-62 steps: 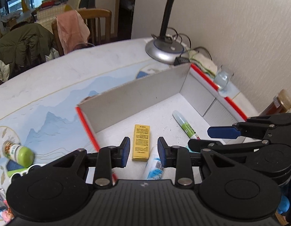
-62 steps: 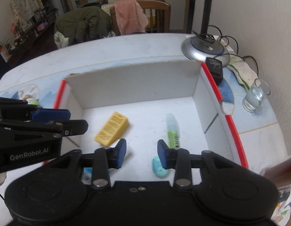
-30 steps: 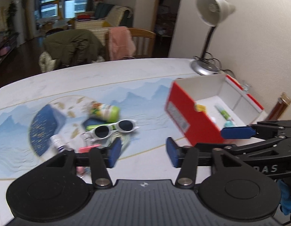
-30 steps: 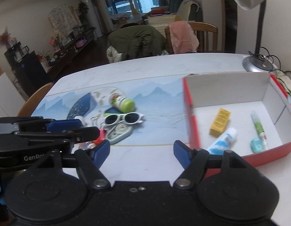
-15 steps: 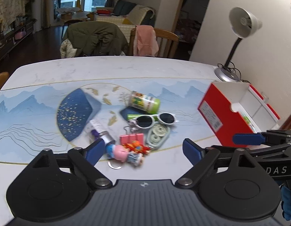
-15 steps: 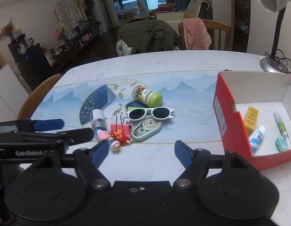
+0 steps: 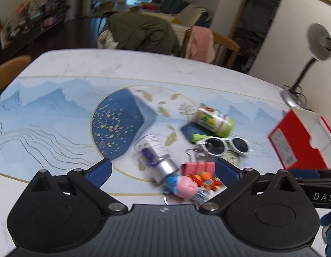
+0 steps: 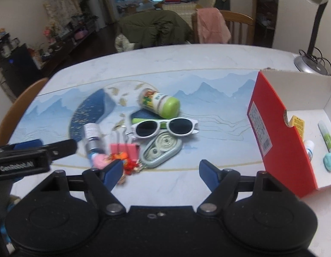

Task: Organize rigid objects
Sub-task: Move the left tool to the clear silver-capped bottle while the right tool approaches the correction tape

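Note:
A pile of small objects lies mid-table: white sunglasses, a green-capped bottle, a correction-tape dispenser, a pink binder clip, a silver-capped vial and a pink toy figure. A red box at the right holds a yellow pack, a pen and a tube. My left gripper is open just above the vial, clip and toy. My right gripper is open and empty in front of the pile.
A desk lamp stands at the table's far right beside the wall. Wooden chairs with a green jacket and a pink cloth stand behind the table. Another chair is at the left edge.
Both grippers have pulled back from inside the red box and swung left to the pile. Both jaws have opened wide. The left gripper has come closer to the vial and toy.

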The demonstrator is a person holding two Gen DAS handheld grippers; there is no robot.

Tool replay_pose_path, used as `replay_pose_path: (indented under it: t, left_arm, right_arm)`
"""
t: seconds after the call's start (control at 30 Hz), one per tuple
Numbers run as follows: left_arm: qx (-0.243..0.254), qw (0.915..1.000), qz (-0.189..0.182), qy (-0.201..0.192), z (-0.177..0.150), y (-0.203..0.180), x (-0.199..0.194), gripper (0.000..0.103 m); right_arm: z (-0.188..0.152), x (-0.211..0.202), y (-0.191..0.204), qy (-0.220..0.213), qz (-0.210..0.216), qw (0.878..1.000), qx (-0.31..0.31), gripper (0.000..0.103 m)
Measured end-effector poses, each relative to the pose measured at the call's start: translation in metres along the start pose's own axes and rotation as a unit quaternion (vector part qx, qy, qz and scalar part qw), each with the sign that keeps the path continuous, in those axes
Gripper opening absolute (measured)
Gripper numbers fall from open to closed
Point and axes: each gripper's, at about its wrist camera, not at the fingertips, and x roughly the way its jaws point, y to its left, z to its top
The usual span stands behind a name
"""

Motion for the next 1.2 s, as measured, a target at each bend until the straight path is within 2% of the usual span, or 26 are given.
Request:
replay_pose_path:
  t: [0.2, 0.57, 0.7, 0.9, 1.0, 1.07, 1.2]
  left_arm:
    - [-0.008, 0.9993, 0.032, 0.017, 0.005, 0.010, 0.031, 0.103]
    - [-0.006, 0.9977, 0.054, 0.041, 0.008, 0.010, 0.068, 0.103]
    - [-0.002, 0.9972, 0.062, 0.043, 0.007, 0.009, 0.077, 0.103]
    - [-0.006, 0.9963, 0.067, 0.054, 0.005, 0.010, 0.089, 0.103]
    - [-0.011, 0.9965, 0.063, 0.055, 0.004, 0.012, 0.090, 0.102]
    - [-0.010, 0.9966, 0.061, 0.055, 0.003, 0.013, 0.091, 0.102]
    - [-0.002, 0.9964, 0.065, 0.055, 0.002, 0.011, 0.091, 0.096]
  right_arm:
    - [0.010, 0.042, -0.002, 0.028, -0.022, 0.999, 0.015, 0.076]
    - [0.021, 0.095, 0.008, 0.067, -0.046, 0.996, 0.023, 0.073]
    - [0.025, 0.104, 0.007, 0.075, -0.044, 0.996, 0.037, 0.073]
    - [0.029, 0.111, 0.014, 0.076, -0.069, 0.994, 0.032, 0.071]
    - [0.027, 0.112, 0.018, 0.076, -0.080, 0.994, 0.021, 0.068]
    - [0.026, 0.112, 0.020, 0.076, -0.089, 0.993, 0.011, 0.061]
    - [0.025, 0.110, 0.019, 0.075, -0.089, 0.993, 0.004, 0.057]
